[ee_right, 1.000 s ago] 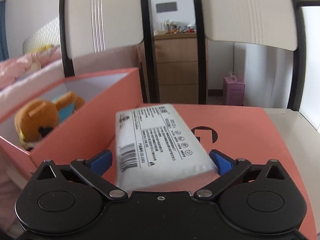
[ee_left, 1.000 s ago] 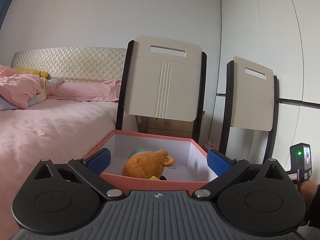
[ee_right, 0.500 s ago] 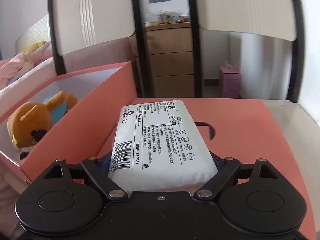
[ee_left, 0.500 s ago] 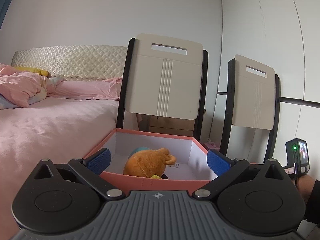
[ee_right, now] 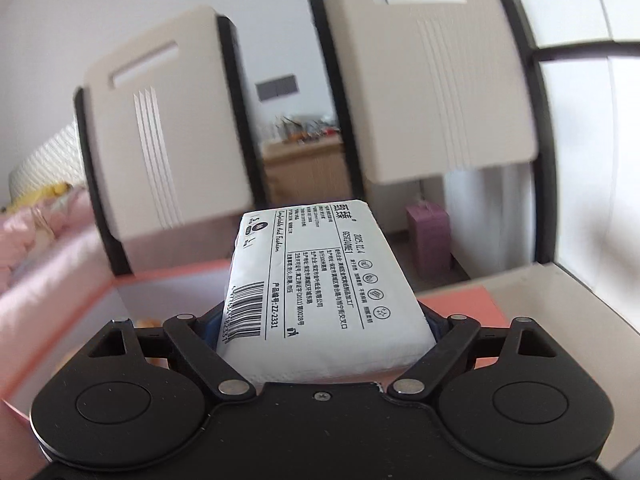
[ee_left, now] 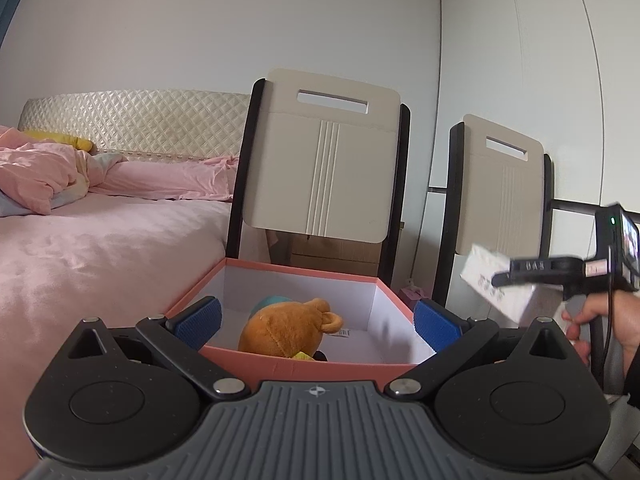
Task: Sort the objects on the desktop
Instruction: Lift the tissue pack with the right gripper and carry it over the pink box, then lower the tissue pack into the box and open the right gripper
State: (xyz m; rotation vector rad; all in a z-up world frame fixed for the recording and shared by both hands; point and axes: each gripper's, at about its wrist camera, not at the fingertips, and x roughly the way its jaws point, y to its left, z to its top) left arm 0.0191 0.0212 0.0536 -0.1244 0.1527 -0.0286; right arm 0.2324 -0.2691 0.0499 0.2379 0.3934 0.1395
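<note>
My right gripper [ee_right: 320,320] is shut on a white tissue pack [ee_right: 316,280] with printed text and a barcode, held in the air above the pink box's lid [ee_right: 460,300] and beside the open pink box [ee_right: 72,312]. In the left wrist view the right gripper [ee_left: 516,276] shows at the right edge, holding the pack [ee_left: 496,284] to the right of the box [ee_left: 304,364]. An orange plush toy [ee_left: 288,330] lies inside the box. My left gripper [ee_left: 316,318] is open and empty, its blue pads either side of the box's near wall.
Two white chairs [ee_left: 324,156] with black frames stand behind the box. A bed with pink bedding [ee_left: 100,240] is at the left. A wooden dresser [ee_right: 308,172] and a small purple box [ee_right: 430,236] are behind the chairs. The white table edge [ee_right: 560,304] lies at the right.
My right gripper closed on the tissue pack, lifted it off the pink lid and carried it up and toward the open box. The left gripper stayed open and nearly still.
</note>
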